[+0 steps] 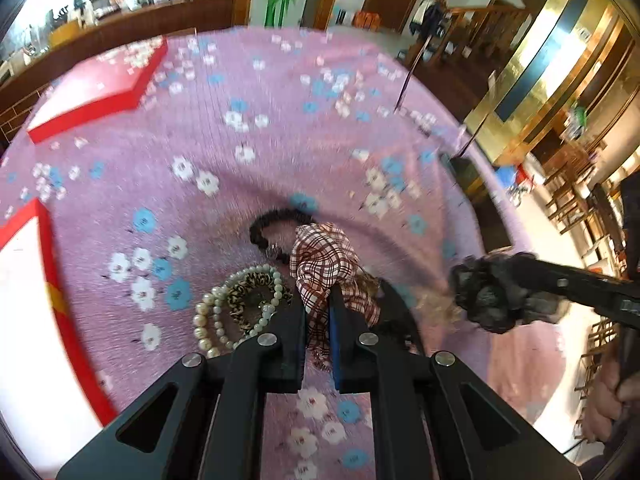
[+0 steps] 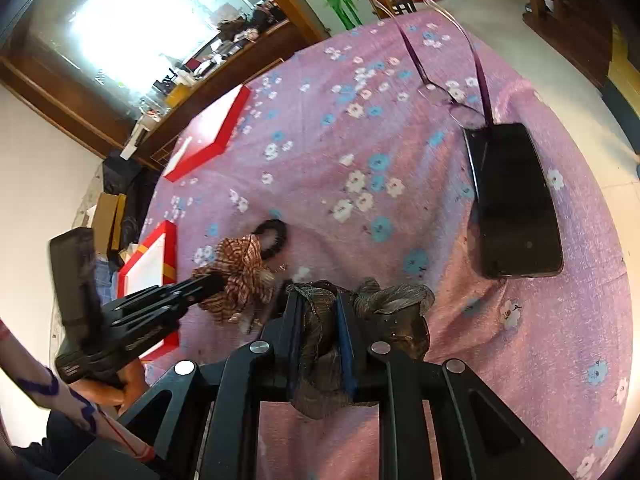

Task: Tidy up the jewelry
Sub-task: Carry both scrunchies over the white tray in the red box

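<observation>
My left gripper (image 1: 318,304) is shut on a plaid scrunchie (image 1: 320,258), also seen in the right wrist view (image 2: 244,272). Beside it on the purple flowered cloth lie a pearl bracelet (image 1: 212,320), a leopard-print scrunchie (image 1: 250,294) and a black hair tie (image 1: 266,232). My right gripper (image 2: 316,308) is shut on a dark brown scrunchie (image 2: 384,300); in the left wrist view that scrunchie (image 1: 488,296) looks black and hangs at the right above the cloth.
A red-rimmed white box (image 1: 24,300) lies at the left and its red lid (image 1: 96,92) farther back. A black phone (image 2: 516,200) and eyeglasses (image 2: 452,96) lie on the cloth (image 2: 340,152) at the right.
</observation>
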`<state>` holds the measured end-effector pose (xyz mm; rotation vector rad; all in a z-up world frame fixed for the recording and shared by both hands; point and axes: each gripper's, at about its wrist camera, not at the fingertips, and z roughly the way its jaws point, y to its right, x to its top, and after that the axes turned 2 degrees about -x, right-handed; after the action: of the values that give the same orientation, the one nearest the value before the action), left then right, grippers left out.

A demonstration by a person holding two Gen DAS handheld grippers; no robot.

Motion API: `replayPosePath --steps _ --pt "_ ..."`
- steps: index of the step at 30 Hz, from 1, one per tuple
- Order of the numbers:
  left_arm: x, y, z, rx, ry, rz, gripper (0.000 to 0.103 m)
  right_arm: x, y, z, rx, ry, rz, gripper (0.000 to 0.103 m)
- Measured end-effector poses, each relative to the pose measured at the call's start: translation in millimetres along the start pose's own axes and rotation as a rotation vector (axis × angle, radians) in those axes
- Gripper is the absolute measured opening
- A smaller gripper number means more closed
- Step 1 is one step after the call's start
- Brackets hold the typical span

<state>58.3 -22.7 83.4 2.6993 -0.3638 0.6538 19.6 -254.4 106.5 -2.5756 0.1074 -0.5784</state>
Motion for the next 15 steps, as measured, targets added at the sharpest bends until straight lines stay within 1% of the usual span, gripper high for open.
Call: replayPosePath --steps 2,5,10,15 --pt "0 1 -18 -0.016 0.031 -0.002 0.009 1 -7 -6 0.019 0.013 -0.012 0.018" --pt "-1 2 -37 -0.012 0.065 0.002 0.009 2 -22 -12 0.044 0.028 -0.036 0.018" --pt "-8 -9 -55 0.008 0.086 -0.02 0.009 2 -41 -12 0.07 0.031 -0.06 0.018" --pt "-20 -30 -72 0.026 0.103 -0.059 0.009 0 -62 -6 0.081 0.02 -0.089 0.018"
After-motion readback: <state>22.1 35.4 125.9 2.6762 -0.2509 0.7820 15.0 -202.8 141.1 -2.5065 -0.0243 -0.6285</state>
